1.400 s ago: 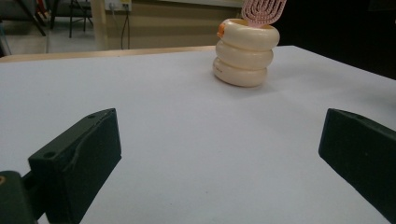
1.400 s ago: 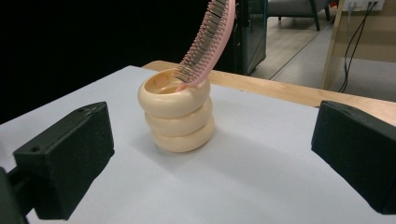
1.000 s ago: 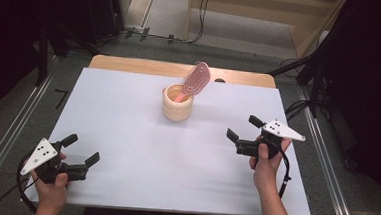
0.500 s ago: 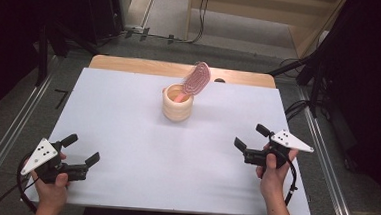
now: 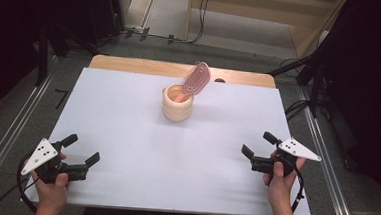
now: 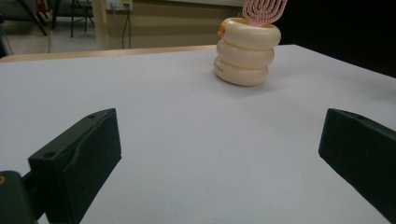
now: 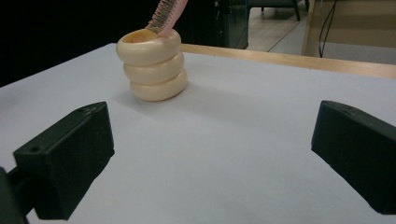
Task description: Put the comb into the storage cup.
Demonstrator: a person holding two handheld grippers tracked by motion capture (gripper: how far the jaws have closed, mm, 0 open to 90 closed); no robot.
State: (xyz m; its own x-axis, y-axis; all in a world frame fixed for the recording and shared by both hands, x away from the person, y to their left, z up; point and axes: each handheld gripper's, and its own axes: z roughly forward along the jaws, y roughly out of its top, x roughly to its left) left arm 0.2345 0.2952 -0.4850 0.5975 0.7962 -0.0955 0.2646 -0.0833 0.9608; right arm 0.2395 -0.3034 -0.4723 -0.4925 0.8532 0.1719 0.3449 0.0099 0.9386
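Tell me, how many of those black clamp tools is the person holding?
2. The left hand-held gripper is at the near left corner of the white table; the right hand-held gripper is near its right edge. Both are open.

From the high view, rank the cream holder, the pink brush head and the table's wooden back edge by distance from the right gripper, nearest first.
From the right gripper:
1. Cream holder, mid-table, up-left.
2. Pink brush head, leaning out above the holder.
3. Wooden back edge, along the far side.
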